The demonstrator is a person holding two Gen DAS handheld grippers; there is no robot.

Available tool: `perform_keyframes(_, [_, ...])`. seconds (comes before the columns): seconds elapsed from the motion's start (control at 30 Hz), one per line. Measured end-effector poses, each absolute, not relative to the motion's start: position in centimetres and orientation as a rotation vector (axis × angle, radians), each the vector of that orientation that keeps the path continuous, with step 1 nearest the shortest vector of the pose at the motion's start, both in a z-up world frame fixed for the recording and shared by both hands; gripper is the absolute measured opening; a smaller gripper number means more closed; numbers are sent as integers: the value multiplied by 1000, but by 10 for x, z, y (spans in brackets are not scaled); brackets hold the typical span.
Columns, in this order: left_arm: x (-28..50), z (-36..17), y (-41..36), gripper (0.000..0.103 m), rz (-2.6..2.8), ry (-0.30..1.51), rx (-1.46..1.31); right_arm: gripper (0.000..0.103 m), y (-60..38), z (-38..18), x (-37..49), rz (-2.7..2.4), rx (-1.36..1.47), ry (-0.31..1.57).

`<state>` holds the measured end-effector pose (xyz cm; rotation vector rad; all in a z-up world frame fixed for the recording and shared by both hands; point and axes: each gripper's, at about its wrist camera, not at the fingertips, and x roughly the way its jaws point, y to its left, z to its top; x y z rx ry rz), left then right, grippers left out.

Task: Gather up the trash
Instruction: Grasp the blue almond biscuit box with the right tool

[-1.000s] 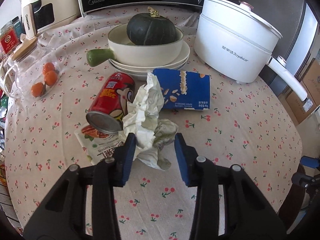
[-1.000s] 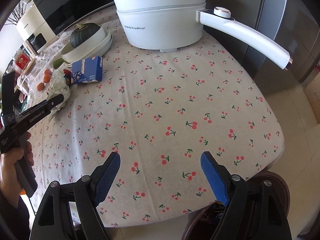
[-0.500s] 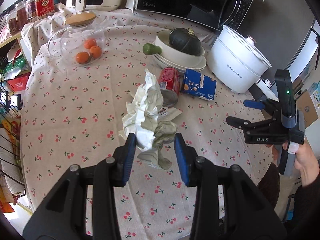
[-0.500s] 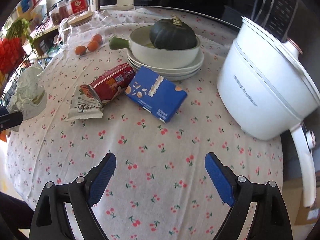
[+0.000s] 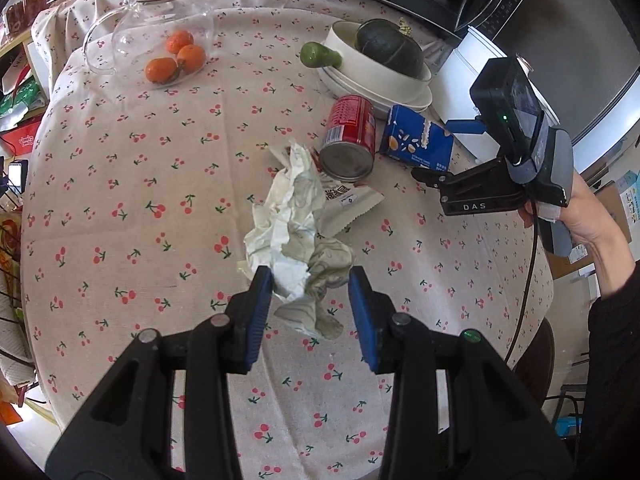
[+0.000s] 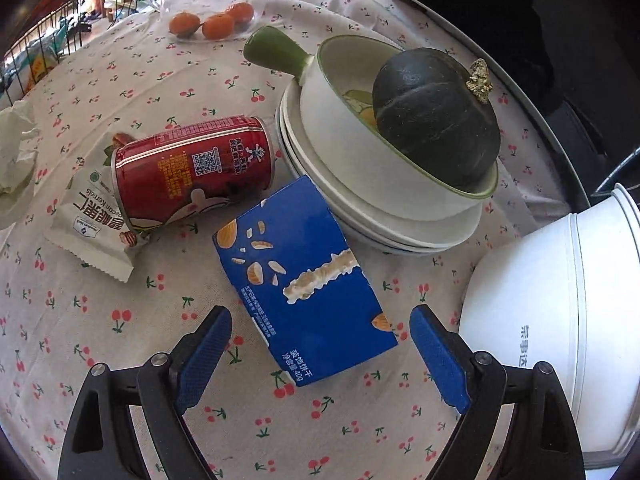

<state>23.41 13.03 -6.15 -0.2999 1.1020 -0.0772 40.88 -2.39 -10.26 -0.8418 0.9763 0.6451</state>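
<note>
Left gripper [image 5: 310, 294]: clenched on the paper wad [image 5: 294, 236], blue pads pressing its lower end from both sides.
Paper wad: crumpled, white and pale green, lifted clear of the cloth [image 5: 120, 160]; its top overlaps the sight of the wrapper and reaches toward the can.
Can [image 6: 192, 170]: red, lying on its side, one end resting on the wrapper, the other end near the stacked plates.
Wrapper [image 6: 94, 232]: white snack packet, flat on the cloth, partly under the can.
Box [image 6: 304, 276]: blue biscuit box, flat on the cloth just beside the can, its far corner against the plates.
Right gripper [image 6: 320, 344]: jaws spread wide, nothing grasped; it hangs above the near end of the box, pads to either side and not touching it.
Hand [image 5: 580, 216]: grips the right gripper's handle, on the far side of the box from the can.
Bowl [image 6: 360, 152]: on the plates behind the can, green handle, dark squash [image 6: 432, 120] inside.
Pot [image 6: 560, 300]: white, beyond the box from the can.
Jar [image 5: 160, 40]: glass, well apart from the can, oranges inside.
</note>
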Motion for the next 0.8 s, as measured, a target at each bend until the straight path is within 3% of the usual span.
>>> perform_keyframes(0.03, [234,-62,131,41,-76,1104,-301,86,-23,-103,410,652,-830,991])
perform_keyframes(0.07, [234,-62,131,41,-76,1105,-301,76,-22,-105,410,656,-821,1007])
perform_keyframes(0.17, [232,-62,130,41,-81,1105,-301,68,-25,-105,405,650,-795,1044])
perform_keyframes(0.8, [188,-30,99,41,-189,1031,-240,67,-118,-58,256,482,-550,1162])
